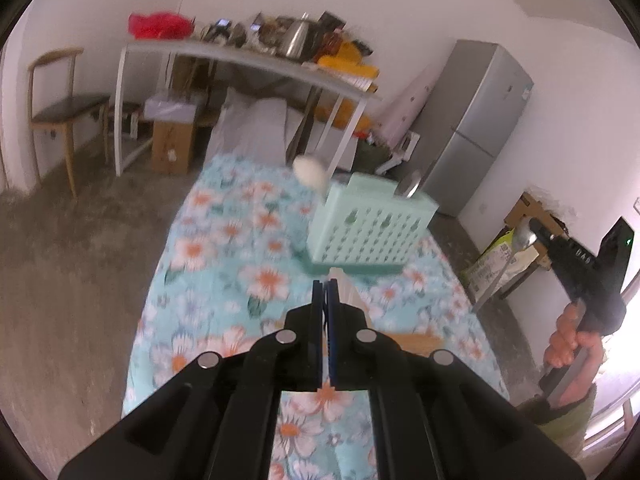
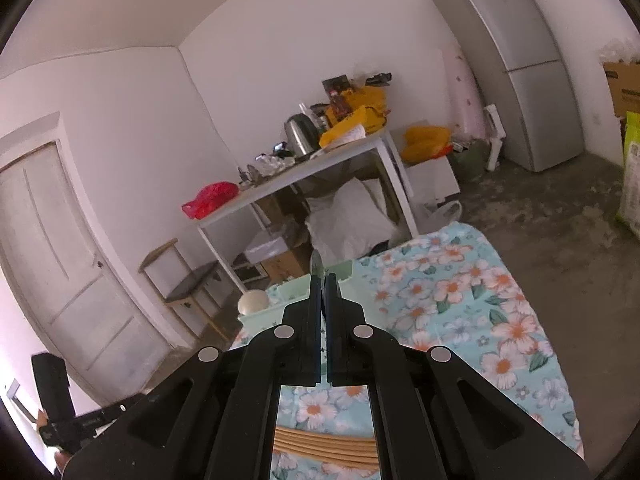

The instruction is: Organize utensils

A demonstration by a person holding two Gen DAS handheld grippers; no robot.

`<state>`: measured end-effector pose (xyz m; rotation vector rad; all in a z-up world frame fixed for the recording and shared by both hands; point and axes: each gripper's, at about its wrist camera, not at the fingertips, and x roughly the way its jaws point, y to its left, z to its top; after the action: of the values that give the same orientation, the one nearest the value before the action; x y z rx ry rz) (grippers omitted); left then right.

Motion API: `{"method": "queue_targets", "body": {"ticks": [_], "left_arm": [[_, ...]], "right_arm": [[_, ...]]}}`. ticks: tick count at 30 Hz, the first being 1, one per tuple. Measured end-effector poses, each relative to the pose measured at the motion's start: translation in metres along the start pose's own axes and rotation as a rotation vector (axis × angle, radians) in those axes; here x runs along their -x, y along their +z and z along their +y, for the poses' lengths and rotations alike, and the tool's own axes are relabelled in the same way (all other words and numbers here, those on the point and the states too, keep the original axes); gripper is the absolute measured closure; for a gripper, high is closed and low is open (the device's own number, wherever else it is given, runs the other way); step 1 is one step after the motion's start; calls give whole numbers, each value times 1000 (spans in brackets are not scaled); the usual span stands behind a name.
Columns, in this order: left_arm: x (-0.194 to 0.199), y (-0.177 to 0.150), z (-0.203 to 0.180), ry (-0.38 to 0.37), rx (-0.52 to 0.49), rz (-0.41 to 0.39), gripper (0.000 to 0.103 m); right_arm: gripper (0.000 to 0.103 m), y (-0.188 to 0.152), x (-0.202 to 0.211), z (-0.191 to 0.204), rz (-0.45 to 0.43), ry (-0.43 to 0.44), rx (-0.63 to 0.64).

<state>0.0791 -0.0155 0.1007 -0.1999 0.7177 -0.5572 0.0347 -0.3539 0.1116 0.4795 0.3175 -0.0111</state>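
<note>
My right tool (image 1: pixel 534 236) grips a metal spoon (image 1: pixel 502 268); my left tool (image 1: pixel 325 286) is closed, empty. I'd tip the spoon handle-down over the mint utensil basket (image 1: pixel 368 228) ahead.

I'm seeing soft, even daylight, motion blur smearing the left view, and fisheye bending with dark corners.

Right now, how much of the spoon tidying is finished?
Done: a white spoon and a metal spoon stand in the green basket. In hand: the right tool is shut on a second metal spoon; the left tool seems to pinch a pale stick. Left: wooden sticks lying on the flowered cloth.
</note>
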Motion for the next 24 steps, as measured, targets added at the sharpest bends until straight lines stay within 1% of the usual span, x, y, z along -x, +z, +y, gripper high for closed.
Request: {"method": "queue_targets", "body": {"ticks": [6, 9, 13, 15, 18, 21, 24], "left_arm": [[15, 47, -14, -19, -59, -122, 102], [18, 77, -23, -22, -82, -187, 102], [15, 104, -40, -31, -119, -264, 102], [10, 116, -49, -27, -140, -287, 102], [-1, 129, -62, 11, -184, -323, 102], [-17, 140, -75, 93, -264, -363, 102], [-38, 144, -82, 165, -328, -365, 102]], "right_arm": [[103, 5, -1, -4, -18, 18, -4], [103, 8, 0, -8, -27, 34, -20], [103, 14, 3, -11, -38, 55, -31], [103, 18, 6, -12, -43, 69, -38], [103, 24, 9, -12, -56, 76, -33], [103, 27, 9, -12, -64, 76, -28], [103, 28, 7, -13, -59, 76, -30]]}}
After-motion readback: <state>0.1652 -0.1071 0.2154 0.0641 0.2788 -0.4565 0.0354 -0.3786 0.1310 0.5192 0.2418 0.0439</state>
